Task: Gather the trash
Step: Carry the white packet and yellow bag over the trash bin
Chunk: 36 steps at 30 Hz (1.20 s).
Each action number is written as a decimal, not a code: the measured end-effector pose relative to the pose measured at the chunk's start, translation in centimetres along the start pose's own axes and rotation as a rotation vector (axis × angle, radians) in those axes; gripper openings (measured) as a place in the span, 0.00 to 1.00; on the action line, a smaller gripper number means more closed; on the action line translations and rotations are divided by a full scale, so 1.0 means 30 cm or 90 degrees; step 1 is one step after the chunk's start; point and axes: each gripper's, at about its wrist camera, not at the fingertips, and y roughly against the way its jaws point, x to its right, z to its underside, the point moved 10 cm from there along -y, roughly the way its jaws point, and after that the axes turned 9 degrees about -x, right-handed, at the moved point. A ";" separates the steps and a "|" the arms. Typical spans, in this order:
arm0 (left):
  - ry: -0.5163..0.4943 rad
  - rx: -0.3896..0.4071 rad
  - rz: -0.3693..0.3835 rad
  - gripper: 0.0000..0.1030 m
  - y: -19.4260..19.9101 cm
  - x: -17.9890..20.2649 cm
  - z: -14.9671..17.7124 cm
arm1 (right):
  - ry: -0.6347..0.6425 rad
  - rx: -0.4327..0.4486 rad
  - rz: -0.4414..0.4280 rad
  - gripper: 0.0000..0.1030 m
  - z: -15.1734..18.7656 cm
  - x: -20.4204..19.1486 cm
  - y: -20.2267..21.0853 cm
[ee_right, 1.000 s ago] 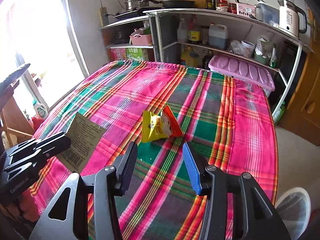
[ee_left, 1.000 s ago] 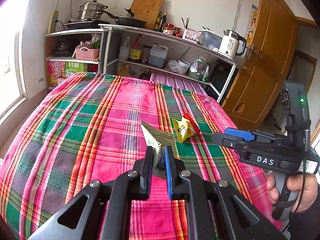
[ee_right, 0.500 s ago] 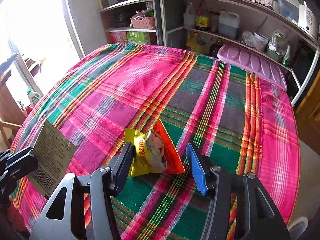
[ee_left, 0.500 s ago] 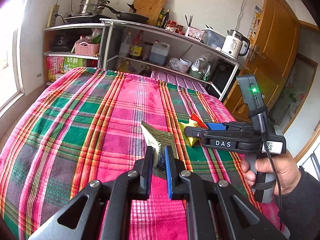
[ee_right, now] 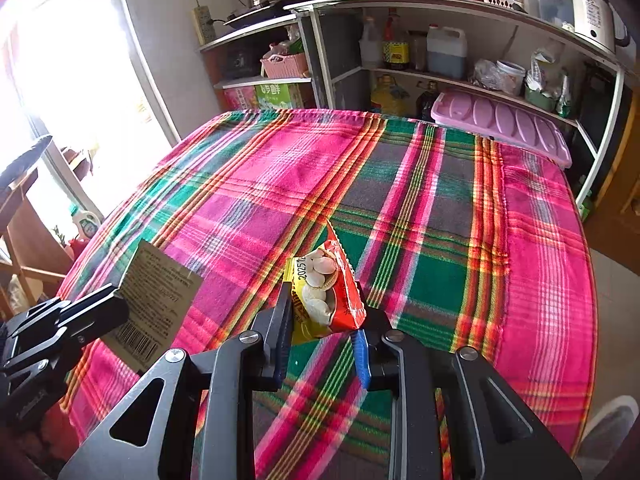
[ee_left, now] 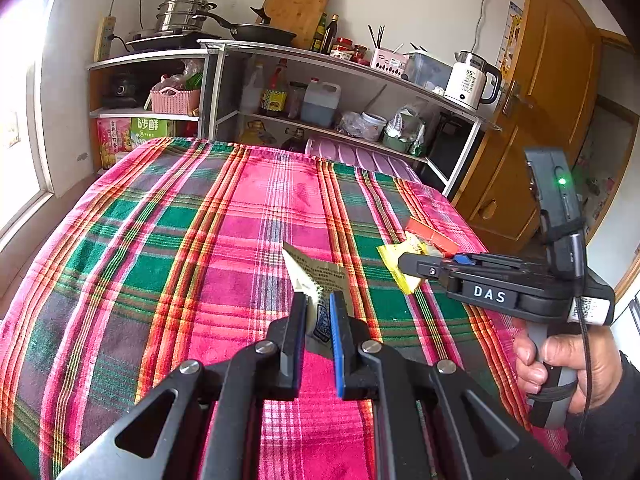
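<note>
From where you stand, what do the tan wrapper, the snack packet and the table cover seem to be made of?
Tan wrapper: looks like matte kraft paper or paper-faced film, stiff and flat, with printed text and a barcode.
Snack packet: glossy plastic film, probably; it shines and creases, in yellow and orange print.
Table cover: woven cloth, seemingly soft and napped, in pink, green and grey plaid.

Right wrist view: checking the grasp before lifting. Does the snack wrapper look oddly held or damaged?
Somewhat. The snack wrapper stands crumpled and tilted between the right gripper fingers, its lower edge on the plaid tablecloth. No tear or spill shows.
</note>
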 end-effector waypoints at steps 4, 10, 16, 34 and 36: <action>-0.011 0.006 -0.006 0.12 0.032 0.044 0.006 | -0.012 0.023 -0.006 0.26 0.055 -0.008 0.106; -0.039 0.018 0.003 0.12 0.089 0.151 0.014 | -0.032 0.059 0.003 0.26 0.153 0.004 0.266; -0.072 0.025 0.030 0.12 0.133 0.278 0.034 | -0.055 0.093 0.020 0.26 0.261 0.034 0.401; -0.178 -0.007 0.098 0.12 0.117 0.686 0.126 | -0.159 0.145 0.064 0.26 0.511 0.282 0.630; -0.191 -0.010 0.107 0.12 0.106 0.733 0.131 | -0.173 0.149 0.069 0.26 0.534 0.318 0.648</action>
